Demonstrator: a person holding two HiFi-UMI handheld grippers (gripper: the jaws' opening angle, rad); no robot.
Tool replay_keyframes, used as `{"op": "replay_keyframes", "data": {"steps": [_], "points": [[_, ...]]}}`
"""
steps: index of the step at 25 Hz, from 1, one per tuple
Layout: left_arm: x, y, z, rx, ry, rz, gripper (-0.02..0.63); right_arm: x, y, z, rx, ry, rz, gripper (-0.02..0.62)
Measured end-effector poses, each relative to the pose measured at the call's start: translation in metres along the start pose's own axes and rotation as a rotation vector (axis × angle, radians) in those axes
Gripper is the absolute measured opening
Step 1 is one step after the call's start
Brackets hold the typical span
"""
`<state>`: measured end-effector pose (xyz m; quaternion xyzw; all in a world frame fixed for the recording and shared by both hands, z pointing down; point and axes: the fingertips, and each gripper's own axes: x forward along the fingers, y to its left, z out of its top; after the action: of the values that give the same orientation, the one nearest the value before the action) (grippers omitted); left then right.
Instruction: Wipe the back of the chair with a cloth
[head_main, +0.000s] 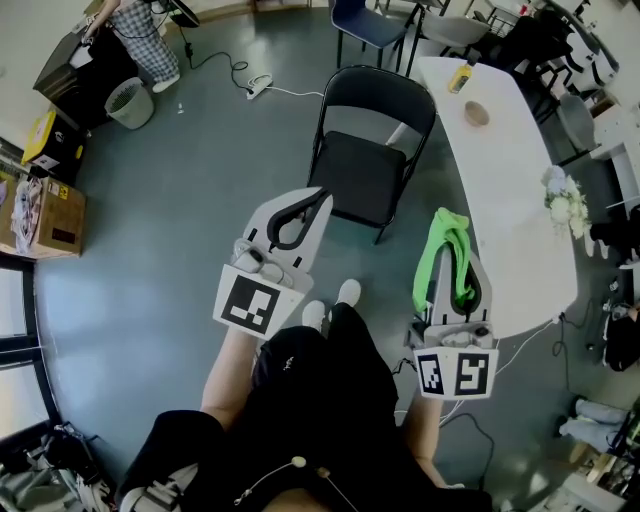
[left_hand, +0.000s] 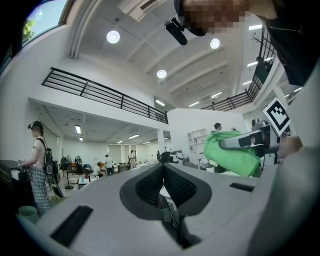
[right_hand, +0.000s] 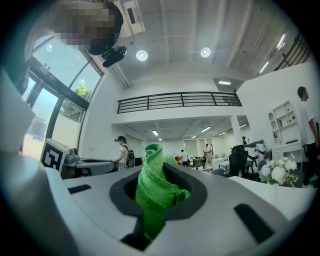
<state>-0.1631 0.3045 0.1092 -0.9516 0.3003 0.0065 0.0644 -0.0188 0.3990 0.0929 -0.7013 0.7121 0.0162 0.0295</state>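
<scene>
Left tool (head_main: 318, 200): held forward at the left of the head view, tips angled up and to the right. Jaws are closed tip to tip, with nothing between them. The left marker cube (head_main: 250, 302) sits at the tool's rear, above the bare left forearm (head_main: 228, 372).

Right tool (head_main: 455, 245): held forward at the right, well apart from the left tool, tips pointing straight ahead. Jaws are clamped on 1 green cloth (right_hand: 152, 192), which bunches up past the tips. The right marker cube (head_main: 456, 373) sits at the rear, 2 marker faces visible.
</scene>
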Motion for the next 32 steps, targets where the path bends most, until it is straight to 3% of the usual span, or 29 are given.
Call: {"op": "replay_keyframes", "data": {"steps": [7, 13, 21, 32], "points": [[0.052, 0.024, -0.011, -0.014, 0.012, 0.033, 0.005, 0.054, -0.041, -0.013, 0.009, 0.011, 0.015, 0.044], [0.123, 0.063, -0.021, -0.039, 0.016, 0.096, 0.005, 0.132, -0.092, -0.026, 0.014, 0.021, 0.056, 0.044], [0.218, 0.099, -0.039, -0.051, 0.044, 0.115, 0.005, 0.234, -0.16, -0.039, 0.002, 0.038, 0.095, 0.044], [0.274, 0.133, -0.082, -0.091, 0.113, 0.133, 0.005, 0.322, -0.207, -0.081, -0.06, 0.101, 0.097, 0.044]]}}
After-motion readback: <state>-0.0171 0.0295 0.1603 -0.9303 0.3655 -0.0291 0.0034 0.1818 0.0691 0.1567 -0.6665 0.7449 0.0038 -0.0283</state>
